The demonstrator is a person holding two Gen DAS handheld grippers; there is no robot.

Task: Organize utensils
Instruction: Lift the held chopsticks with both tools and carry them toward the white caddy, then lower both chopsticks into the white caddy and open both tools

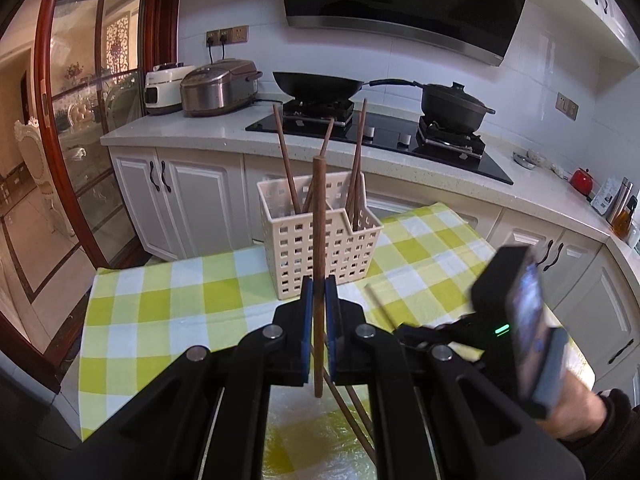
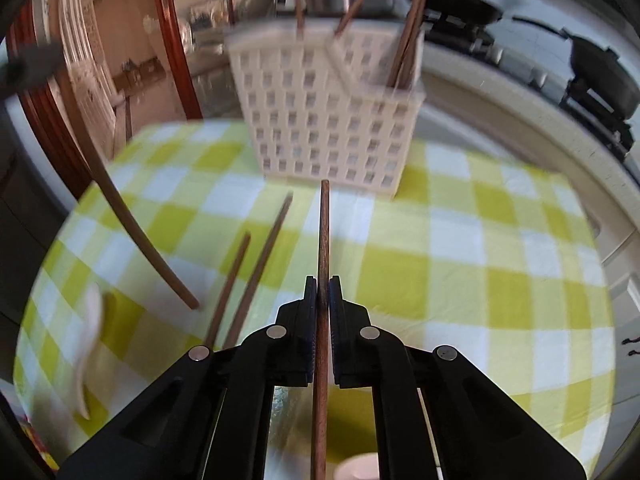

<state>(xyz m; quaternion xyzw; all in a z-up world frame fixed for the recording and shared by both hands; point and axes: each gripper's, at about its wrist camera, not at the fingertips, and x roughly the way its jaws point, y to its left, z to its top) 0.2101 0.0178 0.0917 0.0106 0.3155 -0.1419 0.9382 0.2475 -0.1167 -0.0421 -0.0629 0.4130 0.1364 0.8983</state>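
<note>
Left claw (image 1: 319, 300) pinches a slim dark-brown wooden chopstick (image 1: 319, 220), upright, tip raised; right claw (image 2: 323, 300) pinches another chopstick (image 2: 324, 232), pointing far toward the basket (image 2: 320, 120)

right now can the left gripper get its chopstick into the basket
Probably yes. The left gripper is shut on an upright chopstick, and the basket stands straight ahead with its top open. Nothing lies between them; the right gripper is off to the side.
</note>
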